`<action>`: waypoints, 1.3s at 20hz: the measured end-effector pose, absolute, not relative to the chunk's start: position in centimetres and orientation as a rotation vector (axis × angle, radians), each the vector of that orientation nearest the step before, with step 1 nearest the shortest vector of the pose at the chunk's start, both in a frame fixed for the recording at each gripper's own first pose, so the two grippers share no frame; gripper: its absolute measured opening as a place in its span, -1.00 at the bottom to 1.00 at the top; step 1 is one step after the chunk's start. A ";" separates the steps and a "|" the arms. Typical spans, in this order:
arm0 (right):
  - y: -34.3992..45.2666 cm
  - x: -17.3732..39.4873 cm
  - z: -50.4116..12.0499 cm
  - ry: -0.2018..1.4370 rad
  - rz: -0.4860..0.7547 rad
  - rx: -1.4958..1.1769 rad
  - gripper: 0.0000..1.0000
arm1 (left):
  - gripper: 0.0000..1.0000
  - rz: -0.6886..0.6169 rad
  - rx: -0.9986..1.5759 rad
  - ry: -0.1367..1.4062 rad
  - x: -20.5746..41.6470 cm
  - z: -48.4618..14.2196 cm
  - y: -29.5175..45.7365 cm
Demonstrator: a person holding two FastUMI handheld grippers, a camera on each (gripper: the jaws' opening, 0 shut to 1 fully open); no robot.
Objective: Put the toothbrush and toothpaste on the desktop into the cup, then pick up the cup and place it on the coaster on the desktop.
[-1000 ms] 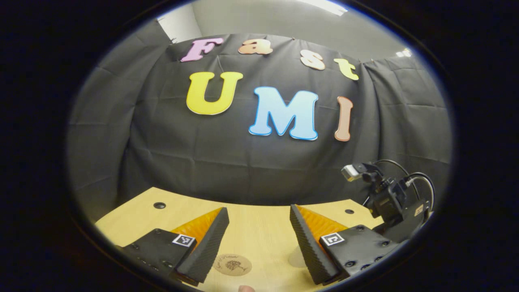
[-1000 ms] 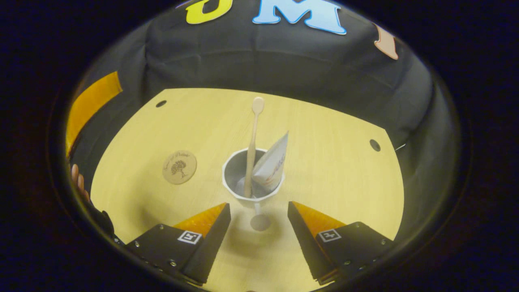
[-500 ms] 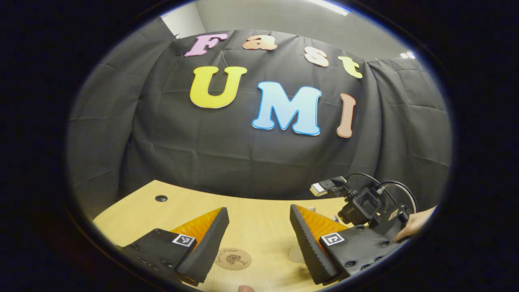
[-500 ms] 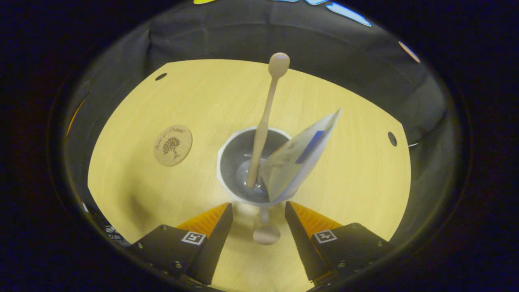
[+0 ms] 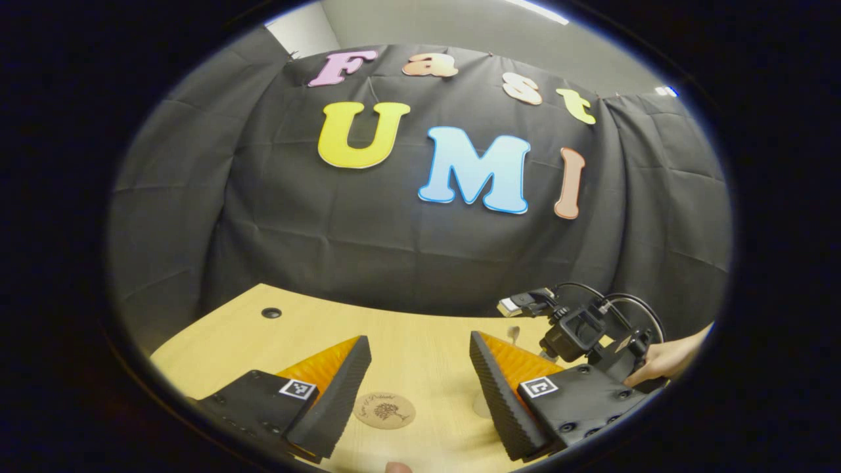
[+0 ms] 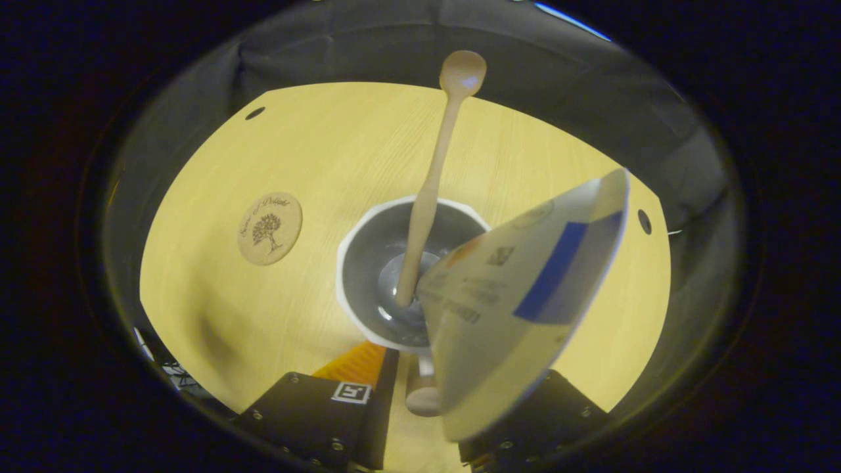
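Left gripper view: left tongs (image 5: 420,387) gape open, empty, above the coaster (image 5: 384,410) at 6 o'clock. Right gripper view: right tongs (image 6: 420,401) straddle the cup (image 6: 368,263) handle; grip unclear. Toothbrush (image 6: 430,190) and toothpaste (image 6: 519,309) lean inside; a jerky lift could spill them.

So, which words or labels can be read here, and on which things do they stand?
Coaster: curved script above a tree drawing, too small to read.
Toothpaste: printed label, too blurred to read.
Left gripper: square coded tags, no words.
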State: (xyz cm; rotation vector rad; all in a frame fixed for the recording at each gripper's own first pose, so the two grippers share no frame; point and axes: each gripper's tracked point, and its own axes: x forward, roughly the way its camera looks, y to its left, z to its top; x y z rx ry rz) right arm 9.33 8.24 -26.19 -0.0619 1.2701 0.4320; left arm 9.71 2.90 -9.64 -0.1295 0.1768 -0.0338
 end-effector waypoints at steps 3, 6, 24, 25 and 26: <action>8.5 9.5 -26.1 1.292 0.434 -0.027 -0.48 | 0.93 -0.026 -0.133 0.182 9.4 -9.8 3.2; 8.5 9.6 -26.1 1.270 0.435 -0.037 -0.54 | 0.89 -0.022 -0.137 0.186 9.2 -9.8 3.5; 15.8 8.7 -21.5 1.193 0.530 -0.031 -0.61 | 0.93 0.019 -0.157 0.215 3.2 -10.7 8.9; 16.5 8.8 -21.3 1.191 0.538 -0.034 -0.61 | 0.93 0.024 -0.158 0.220 2.7 -10.9 9.5; 17.1 9.0 -21.0 1.188 0.545 -0.038 -0.61 | 0.93 0.029 -0.158 0.221 2.4 -10.9 9.9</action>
